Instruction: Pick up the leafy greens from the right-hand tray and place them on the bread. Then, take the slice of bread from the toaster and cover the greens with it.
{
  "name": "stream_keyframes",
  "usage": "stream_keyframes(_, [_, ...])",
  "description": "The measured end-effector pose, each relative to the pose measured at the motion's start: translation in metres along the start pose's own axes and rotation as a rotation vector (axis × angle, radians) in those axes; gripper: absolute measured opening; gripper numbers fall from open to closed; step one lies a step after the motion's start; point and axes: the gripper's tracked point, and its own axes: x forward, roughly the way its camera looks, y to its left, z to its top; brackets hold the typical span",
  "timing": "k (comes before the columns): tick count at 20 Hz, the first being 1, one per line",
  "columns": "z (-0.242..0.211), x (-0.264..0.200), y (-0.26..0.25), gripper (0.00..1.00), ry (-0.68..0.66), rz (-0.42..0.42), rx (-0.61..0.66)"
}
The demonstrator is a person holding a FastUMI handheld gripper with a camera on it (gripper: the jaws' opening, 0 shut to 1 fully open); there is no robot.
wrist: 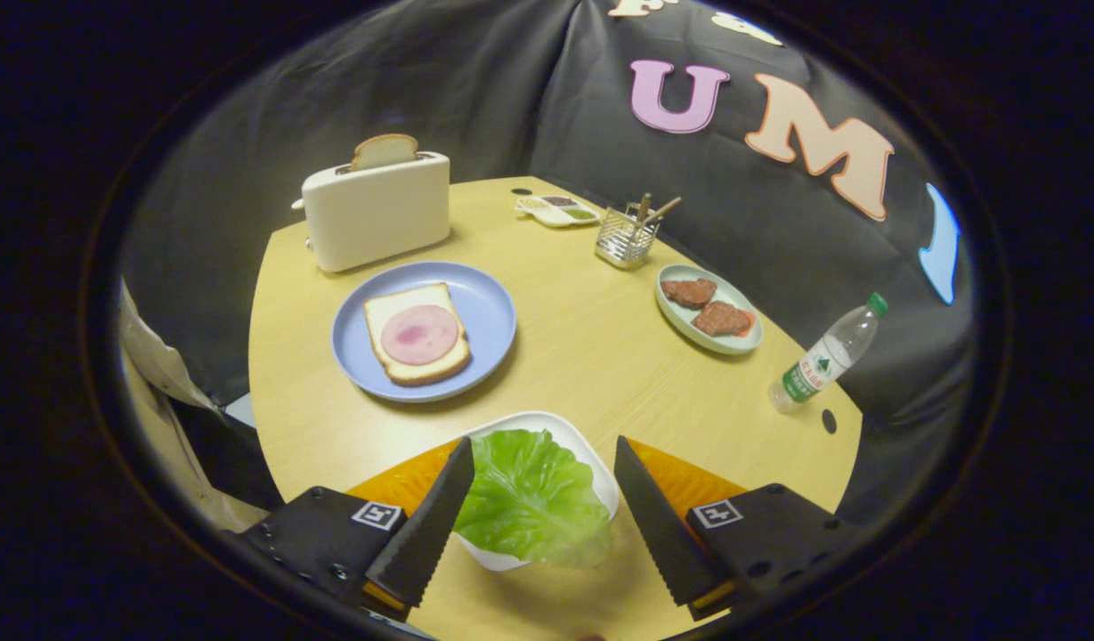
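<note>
The fingers (539, 463) are being held wide apart, gripping nothing, flanking the leafy greens (530, 500) lying in the white tray (600, 463) on the counter (591, 356). The leaf is judged light, limp and easily torn; its thicker middle is being favoured for pinching.

- One gripper (543, 454), its two fingers spread apart either side of the leaf
- One green leaf (530, 499) in one white tray (591, 454)
- One toaster (377, 212) with one bread slice (384, 150) in it
- One blue plate (484, 312) with one bread slice (404, 369) and one ham round (419, 334)
- One green plate (680, 325) with two meat patties (689, 292) (721, 318)
- One water bottle (827, 354)
- One wire holder (627, 239)
- One small sauce dish (557, 211)
- One table (591, 374)
</note>
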Motion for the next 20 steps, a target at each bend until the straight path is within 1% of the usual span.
stream_keyframes(5, [-0.023,0.016,0.008,1.00,0.072,0.034,0.006])
stream_keyframes(11, [-0.048,0.030,0.010,1.00,0.147,0.043,0.015])
stream_keyframes(18, [-0.064,0.040,0.009,1.00,0.208,0.044,0.051])
stream_keyframes(20, [-0.067,0.039,0.012,1.00,0.221,0.060,0.080])
